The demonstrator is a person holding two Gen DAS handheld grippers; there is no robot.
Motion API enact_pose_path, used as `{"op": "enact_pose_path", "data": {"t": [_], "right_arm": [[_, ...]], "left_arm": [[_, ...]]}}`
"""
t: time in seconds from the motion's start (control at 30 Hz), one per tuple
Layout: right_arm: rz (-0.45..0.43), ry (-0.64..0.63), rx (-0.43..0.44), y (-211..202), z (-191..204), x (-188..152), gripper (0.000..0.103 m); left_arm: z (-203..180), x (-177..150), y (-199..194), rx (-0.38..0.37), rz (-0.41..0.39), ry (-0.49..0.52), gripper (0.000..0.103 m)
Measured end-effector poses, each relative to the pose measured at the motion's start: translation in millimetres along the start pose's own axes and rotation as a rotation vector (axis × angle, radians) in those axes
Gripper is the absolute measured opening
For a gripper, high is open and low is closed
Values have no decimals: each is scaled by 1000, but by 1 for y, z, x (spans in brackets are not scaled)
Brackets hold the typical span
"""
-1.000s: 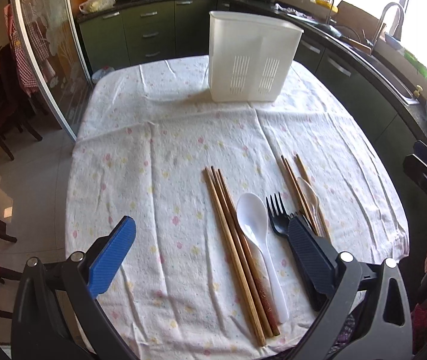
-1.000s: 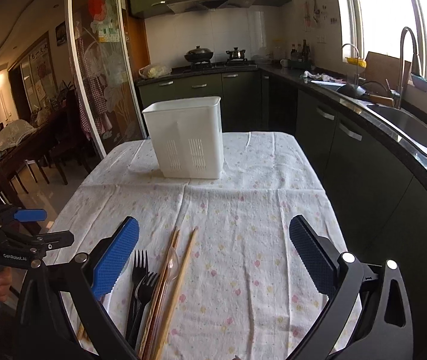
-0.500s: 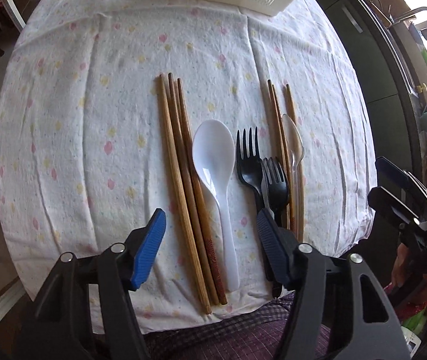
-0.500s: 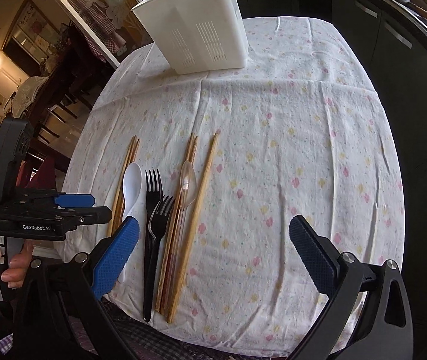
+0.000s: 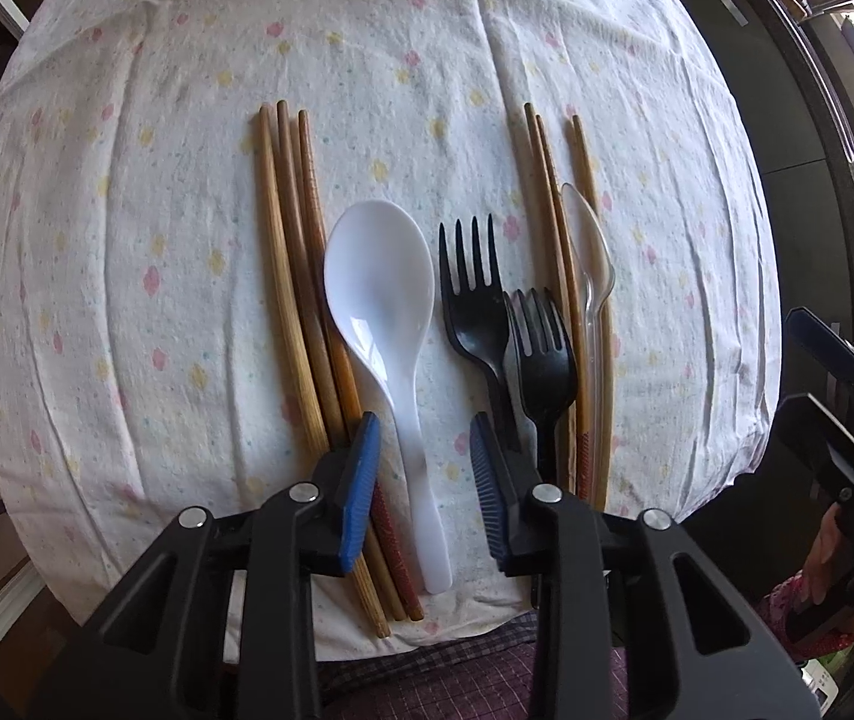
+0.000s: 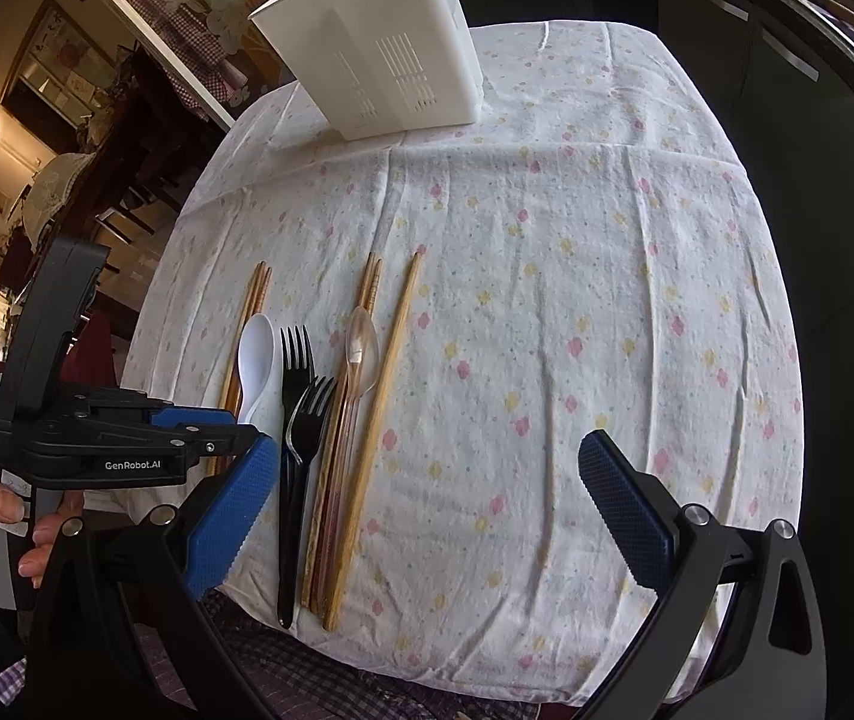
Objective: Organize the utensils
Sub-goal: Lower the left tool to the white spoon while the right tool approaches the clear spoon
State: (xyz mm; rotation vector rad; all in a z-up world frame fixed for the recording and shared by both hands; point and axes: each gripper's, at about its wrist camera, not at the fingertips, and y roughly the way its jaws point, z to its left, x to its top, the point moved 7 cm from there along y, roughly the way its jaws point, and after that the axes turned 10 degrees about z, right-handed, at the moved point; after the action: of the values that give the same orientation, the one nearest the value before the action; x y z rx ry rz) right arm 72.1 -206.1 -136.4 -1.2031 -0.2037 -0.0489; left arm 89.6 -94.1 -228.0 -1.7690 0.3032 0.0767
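My left gripper (image 5: pixel 420 492) sits part-open, straddling the handle of the white plastic soup spoon (image 5: pixel 387 324), which runs lengthwise straight ahead between the pads, seemingly not yet pinched, while my right gripper (image 6: pixel 427 516) hovers wide open and empty, farther from that spoon.

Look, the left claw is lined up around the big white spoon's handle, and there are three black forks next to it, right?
Almost. The left claw does straddle the white spoon handle, but the left wrist view shows two black forks, not three.
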Motion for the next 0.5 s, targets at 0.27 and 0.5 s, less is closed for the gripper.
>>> {"op": "enact_pose_path", "data": {"t": [0.27,0.5], "right_arm": [[6,-14,-8,0,3,1,99],[38,-20,1,8,6,0,99]], "left_arm": [[-4,5,6,-6,19,2,11],[-1,23,-1,-8,-21,-13,9]]}}
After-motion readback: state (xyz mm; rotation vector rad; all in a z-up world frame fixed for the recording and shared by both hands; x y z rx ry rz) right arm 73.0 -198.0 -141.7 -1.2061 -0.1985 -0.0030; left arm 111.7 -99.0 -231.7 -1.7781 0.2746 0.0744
